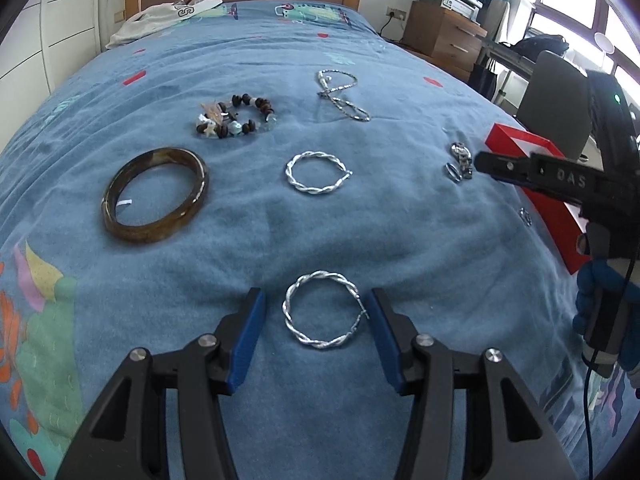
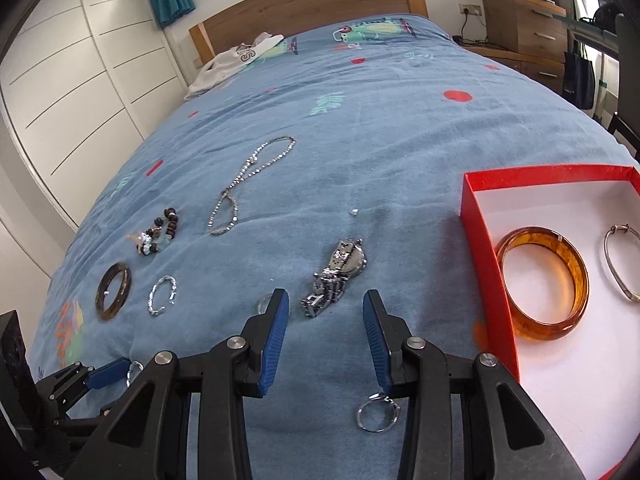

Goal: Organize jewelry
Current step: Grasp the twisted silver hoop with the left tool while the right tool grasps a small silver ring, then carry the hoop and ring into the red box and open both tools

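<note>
My left gripper (image 1: pixel 316 312) is open, its blue pads on either side of a twisted silver bangle (image 1: pixel 323 311) lying on the blue bedspread. A second twisted bangle (image 1: pixel 316 173), a dark brown bangle (image 1: pixel 155 195), a bead bracelet (image 1: pixel 236 117) and a silver chain necklace (image 1: pixel 340 95) lie beyond. My right gripper (image 2: pixel 325 320) is open and empty, just short of a silver watch (image 2: pixel 336 276). A red box (image 2: pixel 480 248) at the right holds an amber bangle (image 2: pixel 544 284) and a thin silver bangle (image 2: pixel 620 264). A small silver ring (image 2: pixel 378 414) lies under the right finger.
Another small ring (image 2: pixel 265 303) lies left of the right gripper's left pad. A white garment (image 2: pixel 236 62) lies near the wooden headboard (image 2: pixel 308 0). A wooden drawer unit (image 2: pixel 524 28) stands at the right of the bed, white wardrobes at the left.
</note>
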The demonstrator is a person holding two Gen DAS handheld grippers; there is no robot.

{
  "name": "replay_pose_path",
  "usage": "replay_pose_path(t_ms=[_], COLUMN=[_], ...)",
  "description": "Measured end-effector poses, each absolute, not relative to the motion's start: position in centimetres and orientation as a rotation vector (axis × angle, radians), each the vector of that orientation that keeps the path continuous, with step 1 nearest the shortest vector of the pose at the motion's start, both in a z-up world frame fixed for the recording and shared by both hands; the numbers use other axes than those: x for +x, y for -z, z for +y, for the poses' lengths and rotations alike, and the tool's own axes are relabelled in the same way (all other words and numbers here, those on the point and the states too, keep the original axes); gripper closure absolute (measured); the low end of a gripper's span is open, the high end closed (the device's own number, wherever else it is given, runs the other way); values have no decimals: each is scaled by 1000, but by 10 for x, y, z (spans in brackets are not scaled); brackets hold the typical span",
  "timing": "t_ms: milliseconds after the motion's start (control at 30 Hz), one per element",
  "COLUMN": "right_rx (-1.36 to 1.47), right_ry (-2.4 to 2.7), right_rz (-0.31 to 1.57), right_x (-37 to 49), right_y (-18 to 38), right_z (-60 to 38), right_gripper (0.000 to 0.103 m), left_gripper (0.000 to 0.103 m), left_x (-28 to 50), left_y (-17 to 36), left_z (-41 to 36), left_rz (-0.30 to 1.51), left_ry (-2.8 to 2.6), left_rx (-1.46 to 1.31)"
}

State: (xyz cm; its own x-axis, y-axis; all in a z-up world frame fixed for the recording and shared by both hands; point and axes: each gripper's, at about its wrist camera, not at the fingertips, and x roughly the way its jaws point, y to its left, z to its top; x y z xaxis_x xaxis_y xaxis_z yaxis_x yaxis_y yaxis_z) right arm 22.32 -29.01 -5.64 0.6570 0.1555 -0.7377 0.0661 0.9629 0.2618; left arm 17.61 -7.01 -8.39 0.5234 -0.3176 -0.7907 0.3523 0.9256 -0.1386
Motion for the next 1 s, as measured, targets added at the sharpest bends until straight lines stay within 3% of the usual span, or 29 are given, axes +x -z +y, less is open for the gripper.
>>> replay_pose_path(t_ms=[333,633,700,800,1000], right_rx=[301,309,312,320,309], right_ry=[-23,-7,-6,0,-18], right_rz=[874,875,875,872,858], right_x=[181,162,161,159,158], right_y=[73,76,76,77,70], right_z=[-287,-286,-286,-289,-289], right_gripper=[64,65,69,84,84], left_gripper=[62,63,63,63,64], left_x=[181,178,177,176,171], left_y=[86,86,85,83,77], left_z=[-64,-63,-63,-63,-62], left_rz=[927,925,926,924,916], left_ry=[388,383,383,380,370], left_rx=[3,-2,-2,3,8])
